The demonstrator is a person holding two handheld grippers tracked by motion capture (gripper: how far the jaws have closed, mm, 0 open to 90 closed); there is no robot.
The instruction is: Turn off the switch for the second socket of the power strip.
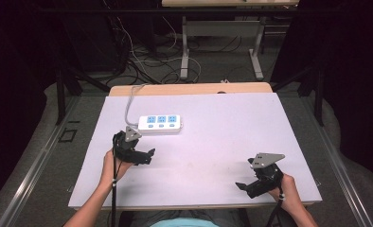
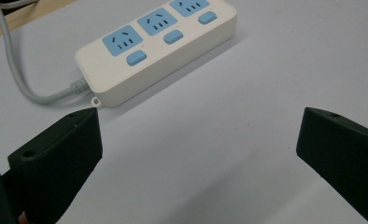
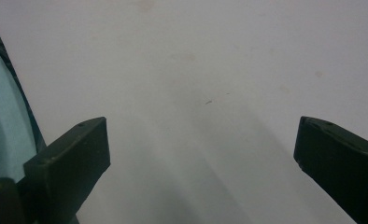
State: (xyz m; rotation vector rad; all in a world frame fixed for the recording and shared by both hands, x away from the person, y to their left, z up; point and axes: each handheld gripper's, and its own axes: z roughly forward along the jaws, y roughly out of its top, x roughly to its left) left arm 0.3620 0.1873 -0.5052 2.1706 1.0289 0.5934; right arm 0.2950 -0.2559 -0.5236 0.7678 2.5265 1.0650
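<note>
The white table (image 1: 213,142) spreads under me, bare but for a power strip (image 1: 160,123) lying flat toward its far left part. The strip's long axis runs across the table, side to side, sockets up, its grey cord (image 1: 129,101) leaving the left end toward the far edge. My left gripper (image 1: 138,152) sits just short of it, jaws spread wide with nothing between them; in the left gripper view the strip (image 2: 156,46) lies ahead and to the left. My right gripper (image 1: 251,182) is well apart, near the front right edge, jaws spread too, empty. I judge the left is far nearer.
</note>
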